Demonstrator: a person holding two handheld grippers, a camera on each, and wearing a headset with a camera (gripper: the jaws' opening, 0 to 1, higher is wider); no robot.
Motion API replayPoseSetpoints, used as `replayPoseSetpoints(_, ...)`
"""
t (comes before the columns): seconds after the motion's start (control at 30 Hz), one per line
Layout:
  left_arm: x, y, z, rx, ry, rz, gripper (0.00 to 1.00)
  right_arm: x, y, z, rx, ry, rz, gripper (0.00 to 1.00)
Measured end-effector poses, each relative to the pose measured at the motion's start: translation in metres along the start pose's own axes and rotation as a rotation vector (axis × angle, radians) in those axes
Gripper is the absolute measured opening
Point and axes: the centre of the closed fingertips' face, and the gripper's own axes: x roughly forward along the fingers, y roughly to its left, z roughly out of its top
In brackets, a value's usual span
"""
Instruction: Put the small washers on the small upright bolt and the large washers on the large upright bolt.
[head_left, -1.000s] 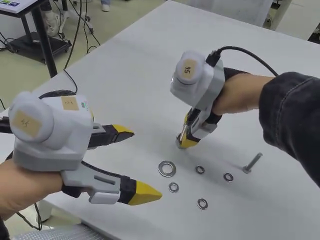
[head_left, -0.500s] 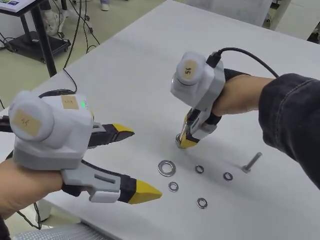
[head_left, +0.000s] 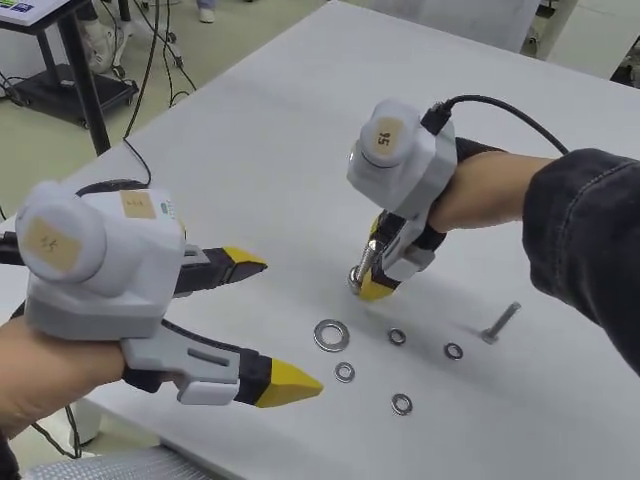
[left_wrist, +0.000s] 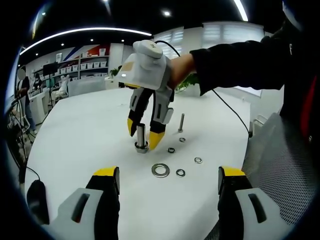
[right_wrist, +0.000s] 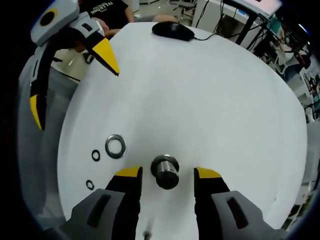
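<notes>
Between the right fingers (right_wrist: 129, 172) stands the large bolt (right_wrist: 165, 171).

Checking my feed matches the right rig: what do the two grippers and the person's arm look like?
Both the left gripper and right gripper have light grey bodies, black jaws with yellow tips, and a rounded top bearing a tan sticker. A black cable leaves the right one. The arm wears a dark sleeve.

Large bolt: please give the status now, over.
Right gripper open, jaws either side of upright large bolt. Left gripper open, empty. Large washer and small washers flat on table.
</notes>
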Motion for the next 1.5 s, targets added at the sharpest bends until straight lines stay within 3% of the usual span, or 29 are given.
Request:
replayPoseSetpoints(0.37, 0.001, -0.001, 0.001, 0.007, -0.001, -0.004, 0.81, -0.014, 0.001, -0.013, 0.039, -0.018, -0.018, 0.43)
replayPoseSetpoints(0.87, -0.002, -0.002, 0.003, 0.016, -0.006, 0.0, 0.81, -0.023, 0.023, -0.024, 0.065, -0.016, -0.006, 0.42)
replayPoseSetpoints(1.13, -0.003, -0.003, 0.003, 0.018, -0.002, 0.001, 0.81, -0.025, 0.037, -0.02, 0.041, -0.019, 0.0, 0.42)
replayPoseSetpoints(1.5, -0.005, -0.003, 0.004, 0.017, -0.005, 0.013, 0.81, -0.016, 0.054, -0.003, 0.013, -0.035, 0.034, 0.4)
